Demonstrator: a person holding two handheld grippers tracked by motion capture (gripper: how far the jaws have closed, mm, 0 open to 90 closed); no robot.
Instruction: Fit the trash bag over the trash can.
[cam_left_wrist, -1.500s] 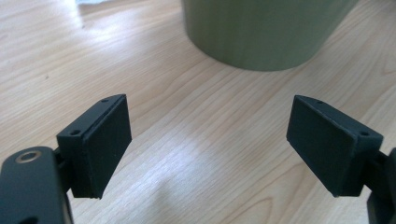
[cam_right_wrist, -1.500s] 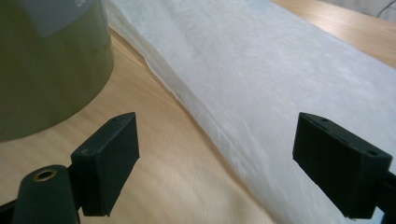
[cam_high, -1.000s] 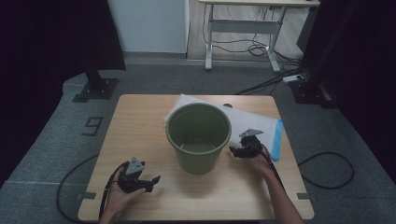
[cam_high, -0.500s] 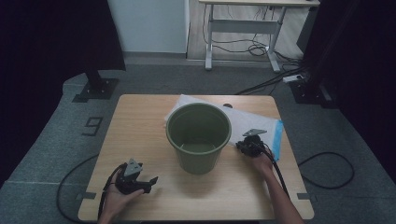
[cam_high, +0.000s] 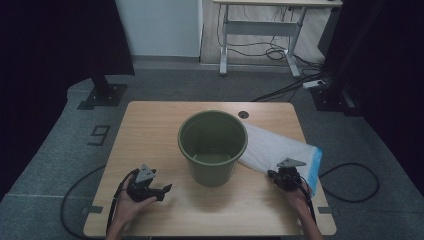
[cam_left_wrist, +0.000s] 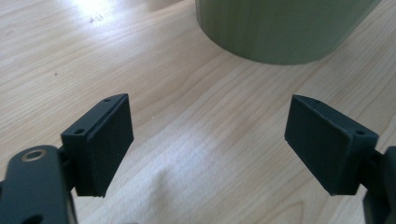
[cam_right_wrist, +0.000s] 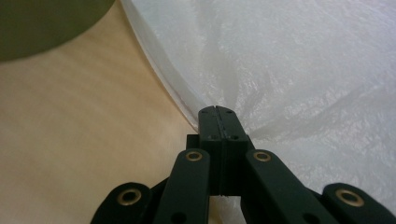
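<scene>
The right gripper lies low at the table's right front, jaws pinched tight on the near edge of 1 white plastic bag. The bag lies flat, its length running from behind the 1 green bucket toward the right edge. The left gripper rests at left front, jaws wide and empty.

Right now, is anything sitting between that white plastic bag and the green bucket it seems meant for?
Nothing visible does. The right gripper is shut on the edge of the white bag, which lies on the table beside the green bucket; the bucket's mouth looks open.
</scene>
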